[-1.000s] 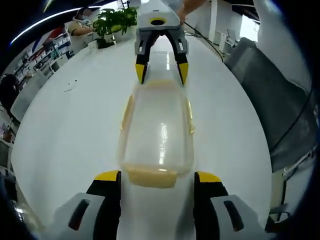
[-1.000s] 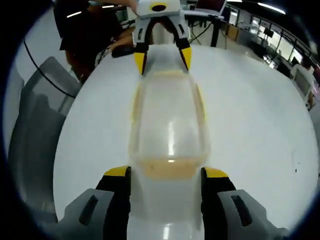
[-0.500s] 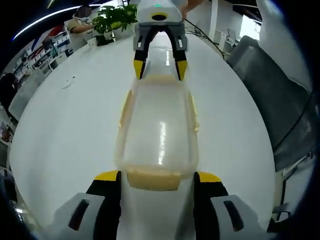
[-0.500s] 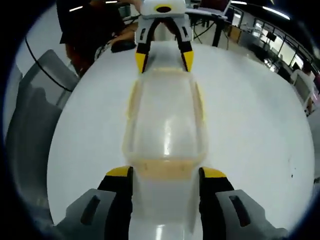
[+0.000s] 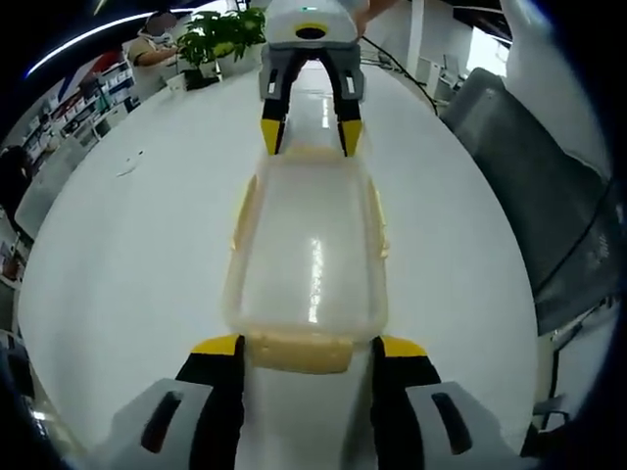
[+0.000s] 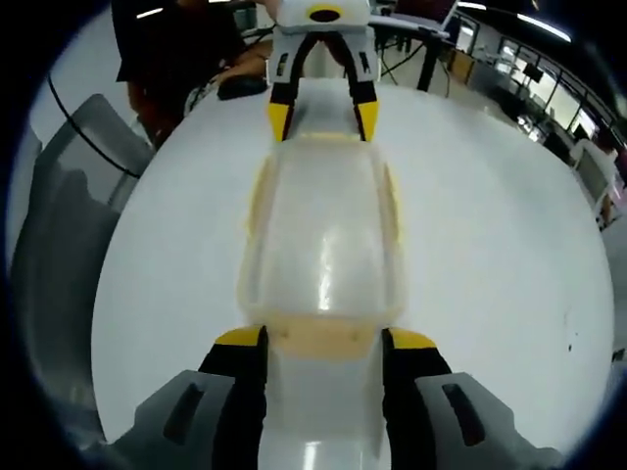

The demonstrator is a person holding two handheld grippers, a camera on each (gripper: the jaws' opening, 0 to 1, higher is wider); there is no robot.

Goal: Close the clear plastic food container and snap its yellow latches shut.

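A clear plastic food container (image 5: 306, 259) lies lengthwise on a white table (image 5: 137, 245), w/ its lid on and pale yellow latches along both long sides and both ends. In the left gripper view, the left gripper (image 5: 306, 348) sits at the near end; its yellow-tipped jaws are spread and straddle the near end latch (image 5: 299, 350), close beside it, contact unclear. At the far end the right gripper (image 5: 312, 137) faces back, jaws spread either side of the far latch. In the right gripper view the layout mirrors: the right gripper's jaws flank the near end latch (image 6: 320, 338), and the left gripper stands at the far end. A potted plant (image 5: 223, 41) and a seated person (image 5: 157, 44) are beyond the table; a grey chair (image 5: 534, 186) stands beside it.
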